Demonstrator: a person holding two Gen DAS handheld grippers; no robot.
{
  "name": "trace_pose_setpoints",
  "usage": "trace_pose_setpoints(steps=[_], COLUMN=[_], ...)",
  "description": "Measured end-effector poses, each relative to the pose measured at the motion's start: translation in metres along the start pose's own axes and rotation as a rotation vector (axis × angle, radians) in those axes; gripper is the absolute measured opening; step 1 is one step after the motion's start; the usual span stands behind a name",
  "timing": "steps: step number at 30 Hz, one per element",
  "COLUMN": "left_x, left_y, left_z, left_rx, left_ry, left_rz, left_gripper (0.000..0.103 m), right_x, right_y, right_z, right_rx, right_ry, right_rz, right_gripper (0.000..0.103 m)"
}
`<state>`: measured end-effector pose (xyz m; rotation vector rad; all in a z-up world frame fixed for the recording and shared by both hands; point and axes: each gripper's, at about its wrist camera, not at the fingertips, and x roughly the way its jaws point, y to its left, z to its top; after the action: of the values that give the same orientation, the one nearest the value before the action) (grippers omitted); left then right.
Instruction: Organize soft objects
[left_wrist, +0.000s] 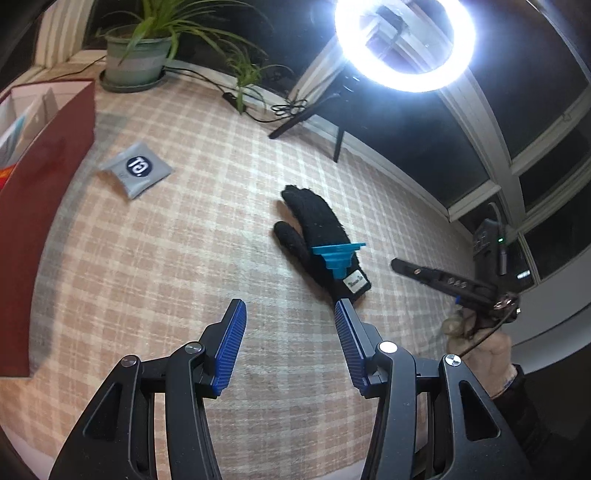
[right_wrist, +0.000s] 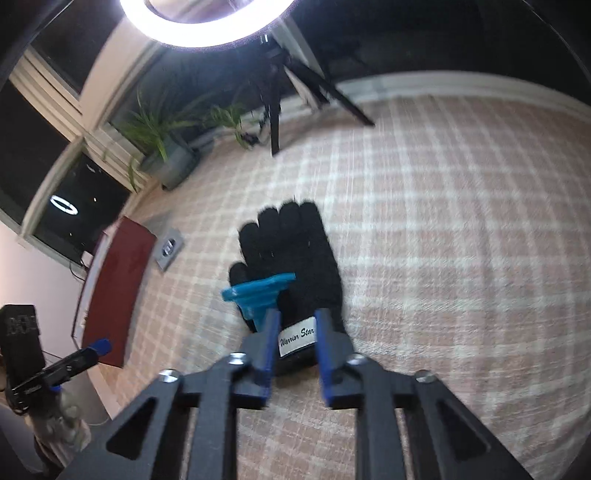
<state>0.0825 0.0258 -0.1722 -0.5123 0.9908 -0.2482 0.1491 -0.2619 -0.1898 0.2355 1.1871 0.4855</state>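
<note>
A black fuzzy glove (left_wrist: 317, 229) with a white label and a blue plastic hanger clip (left_wrist: 338, 256) lies flat on the plaid tablecloth. It also shows in the right wrist view (right_wrist: 295, 254), with the clip (right_wrist: 258, 291) on its wrist. My right gripper (right_wrist: 295, 325) straddles the glove's cuff, with its blue fingers either side of the label; the jaws are partly closed and I cannot tell if they pinch it. In the left wrist view the right gripper (left_wrist: 443, 277) shows only from the side. My left gripper (left_wrist: 290, 314) is open and empty, hovering just left of the cuff.
A red box (left_wrist: 44, 192) with white items inside stands at the left; it also shows in the right wrist view (right_wrist: 118, 288). A grey sachet (left_wrist: 136, 170) lies near it. A potted plant (left_wrist: 136, 55), cables and a ring light tripod (left_wrist: 332, 122) stand at the back edge.
</note>
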Motion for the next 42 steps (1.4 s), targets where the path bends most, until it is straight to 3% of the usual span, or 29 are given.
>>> trace_pose_setpoints(steps=[14, 16, 18, 20, 23, 30, 35, 40, 42], left_x=[-0.025, -0.026, -0.026, -0.025, -0.022, 0.003, 0.025, 0.039, 0.043], left_y=[0.040, 0.041, 0.043, 0.043, 0.042, 0.034, 0.028, 0.020, 0.016], left_z=[-0.010, -0.010, -0.010, -0.009, -0.007, -0.011, -0.019, -0.015, -0.011], left_rx=[-0.098, -0.102, -0.106, -0.105, -0.101, -0.077, -0.074, -0.061, -0.054], left_ry=[-0.037, -0.039, -0.038, -0.035, -0.030, 0.019, 0.064, 0.076, 0.071], left_rz=[0.081, 0.084, 0.082, 0.078, 0.072, 0.031, 0.008, 0.007, 0.011], left_gripper=[0.048, 0.048, 0.048, 0.048, 0.048, 0.048, 0.048, 0.048, 0.048], right_x=[0.072, 0.077, 0.074, 0.067, 0.064, 0.056, 0.047, 0.040, 0.039], right_y=[0.018, 0.026, 0.039, 0.053, 0.068, 0.047, 0.025, 0.006, 0.000], right_z=[0.014, 0.017, 0.019, 0.019, 0.020, 0.018, 0.019, 0.021, 0.022], right_rx=[-0.028, -0.041, -0.062, -0.095, -0.160, -0.107, -0.076, -0.056, -0.052], right_ry=[0.073, 0.068, 0.057, 0.038, 0.027, 0.030, 0.017, 0.016, 0.025], right_rz=[-0.073, -0.034, 0.116, 0.176, 0.130, 0.092, 0.054, 0.029, 0.026], right_gripper=[0.010, 0.010, 0.010, 0.010, 0.010, 0.010, 0.025, 0.026, 0.031])
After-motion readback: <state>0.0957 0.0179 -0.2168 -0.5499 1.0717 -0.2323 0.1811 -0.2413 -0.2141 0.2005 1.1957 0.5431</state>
